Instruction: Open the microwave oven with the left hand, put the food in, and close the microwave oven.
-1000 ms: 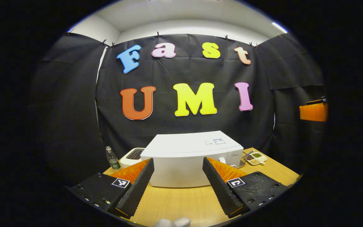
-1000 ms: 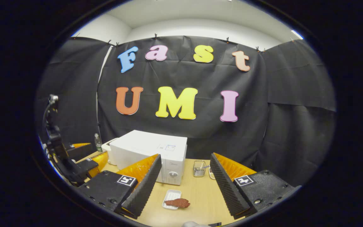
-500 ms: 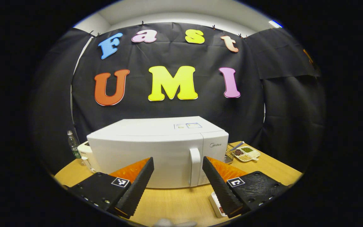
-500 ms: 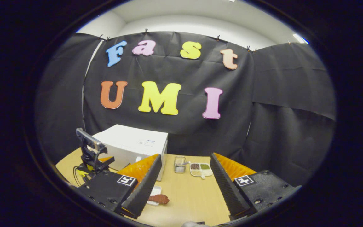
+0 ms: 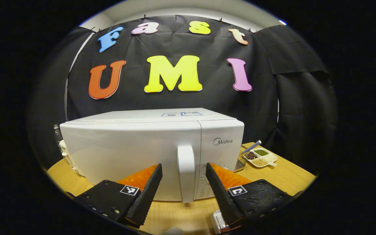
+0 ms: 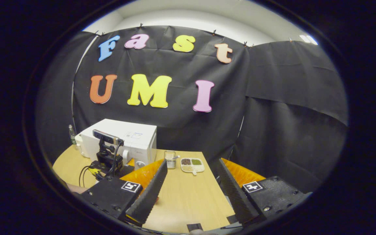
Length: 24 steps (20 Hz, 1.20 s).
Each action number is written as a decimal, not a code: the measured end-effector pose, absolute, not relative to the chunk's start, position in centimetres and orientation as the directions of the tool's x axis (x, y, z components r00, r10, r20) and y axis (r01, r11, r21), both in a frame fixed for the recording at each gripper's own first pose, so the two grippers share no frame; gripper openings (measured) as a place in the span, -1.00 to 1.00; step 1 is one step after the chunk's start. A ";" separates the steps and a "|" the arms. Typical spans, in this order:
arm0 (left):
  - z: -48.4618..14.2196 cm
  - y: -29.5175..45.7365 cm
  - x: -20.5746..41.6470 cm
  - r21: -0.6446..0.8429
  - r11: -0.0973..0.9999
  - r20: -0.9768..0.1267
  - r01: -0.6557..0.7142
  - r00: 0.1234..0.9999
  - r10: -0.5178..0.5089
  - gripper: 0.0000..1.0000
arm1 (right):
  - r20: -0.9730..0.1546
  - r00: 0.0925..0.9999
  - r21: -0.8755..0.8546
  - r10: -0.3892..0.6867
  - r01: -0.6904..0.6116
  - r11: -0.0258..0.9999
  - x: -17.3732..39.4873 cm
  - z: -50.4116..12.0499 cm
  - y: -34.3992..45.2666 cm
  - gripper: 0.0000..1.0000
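Note:
The white microwave [image 5: 129, 153] stands close ahead in the left gripper view with its door shut. Its upright white handle [image 5: 186, 156] sits in the gap of my left gripper [image 5: 183, 169], which is open, with a finger on each side and neither pressing it. A corner of the white food tray [image 5: 217, 222] peeks out low beside the right-hand finger; the food on it is hidden. In the right gripper view the microwave [image 6: 132, 135] is farther off at the left, with the left gripper's camera mount [image 6: 107, 151] in front of it. My right gripper [image 6: 192, 162] is open and holds nothing.
A divided dish of beans [image 5: 260, 157] and a small wire basket [image 5: 239, 163] stand on the wooden table [image 5: 282, 176] to the right of the microwave. A bottle [image 6: 72, 133] and a white toaster [image 5: 64, 148] are at its left. Black cloth walls close in behind.
My left gripper has moved in on the microwave, so the handle now sits between its fingers. The right gripper view has swung right; the food tray slid out of sight behind its left-hand finger.

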<state>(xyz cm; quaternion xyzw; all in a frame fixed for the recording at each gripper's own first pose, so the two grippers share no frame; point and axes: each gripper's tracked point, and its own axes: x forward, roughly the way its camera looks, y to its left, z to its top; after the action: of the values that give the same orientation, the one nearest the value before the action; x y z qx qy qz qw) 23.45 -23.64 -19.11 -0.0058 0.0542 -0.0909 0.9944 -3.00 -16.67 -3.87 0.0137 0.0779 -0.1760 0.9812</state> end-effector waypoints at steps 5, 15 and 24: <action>-20.4 -24.7 24.6 -0.034 0.980 -0.128 0.196 0.972 -0.199 -0.15 | -0.179 0.924 -0.018 -0.337 0.339 0.941 -3.1 -4.8 -17.2 0.98; -20.1 -24.4 23.9 -0.033 0.985 -0.133 0.172 0.976 -0.175 -0.77 | -0.182 0.940 -0.029 -0.290 0.290 0.957 -2.4 -4.8 -17.0 0.97; -20.8 -24.3 22.6 -0.048 0.980 -0.175 0.193 0.964 -0.198 -0.76 | -0.177 0.960 -0.029 -0.215 0.214 0.977 -1.6 -4.6 -15.7 0.97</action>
<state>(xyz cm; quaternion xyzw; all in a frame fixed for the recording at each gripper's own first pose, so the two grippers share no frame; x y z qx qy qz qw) 22.59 -24.26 -20.79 -0.0155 0.0897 -0.0987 0.9909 -1.59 -15.74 -4.58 -0.0047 0.0899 -0.1083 0.9900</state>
